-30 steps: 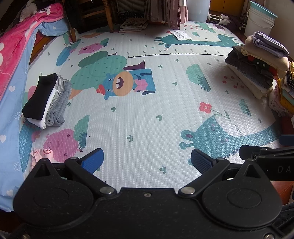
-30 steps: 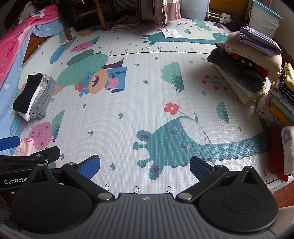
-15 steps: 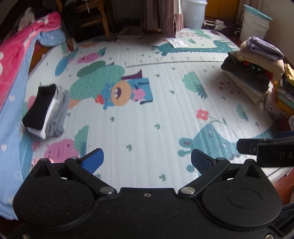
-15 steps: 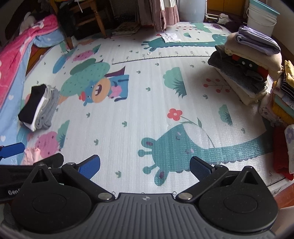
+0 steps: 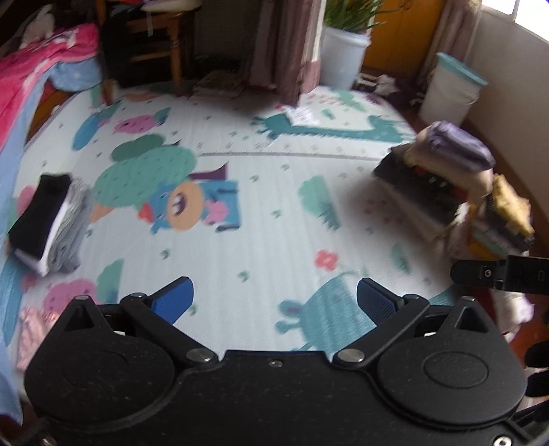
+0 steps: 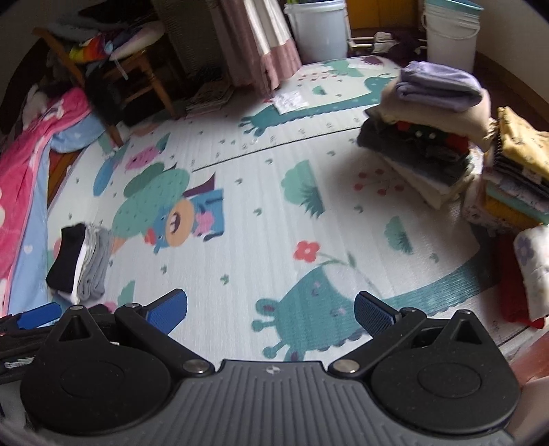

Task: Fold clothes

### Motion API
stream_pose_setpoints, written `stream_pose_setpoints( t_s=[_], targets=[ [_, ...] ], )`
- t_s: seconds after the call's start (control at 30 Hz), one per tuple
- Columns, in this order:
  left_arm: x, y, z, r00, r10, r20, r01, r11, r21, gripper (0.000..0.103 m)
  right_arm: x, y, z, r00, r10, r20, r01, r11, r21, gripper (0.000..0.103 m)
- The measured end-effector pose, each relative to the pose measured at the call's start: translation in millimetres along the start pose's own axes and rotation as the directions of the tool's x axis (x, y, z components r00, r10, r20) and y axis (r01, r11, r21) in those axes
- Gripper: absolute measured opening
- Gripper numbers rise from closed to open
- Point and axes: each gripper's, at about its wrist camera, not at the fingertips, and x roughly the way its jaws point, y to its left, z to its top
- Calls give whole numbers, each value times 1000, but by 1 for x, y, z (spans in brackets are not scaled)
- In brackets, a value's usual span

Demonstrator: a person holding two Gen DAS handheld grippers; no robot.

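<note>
A small folded stack of black, white and grey clothes lies at the left of the cartoon play mat. A tall pile of folded clothes with a lilac piece on top stands at the right, with a second pile beside it. My left gripper hangs open over the mat with nothing between its blue pads. My right gripper is open and empty too, and shows at the right edge of the left wrist view.
A pink and blue blanket borders the mat on the left. A wooden chair, curtains and white buckets stand at the back. A paper sheet lies on the far mat. A red cloth sits at the right.
Both grippers have tilted upward, so more of the room's back wall, chair and buckets shows. The clothes piles have not moved. Both grippers stay open.
</note>
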Motion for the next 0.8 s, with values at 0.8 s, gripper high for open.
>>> stream_pose_setpoints(
  t_s=[0.8],
  targets=[
    [158,-177,115,953,-302,27,279,909,311,102,0,-204,84,983,-121,141,93,978,188,102]
  ],
)
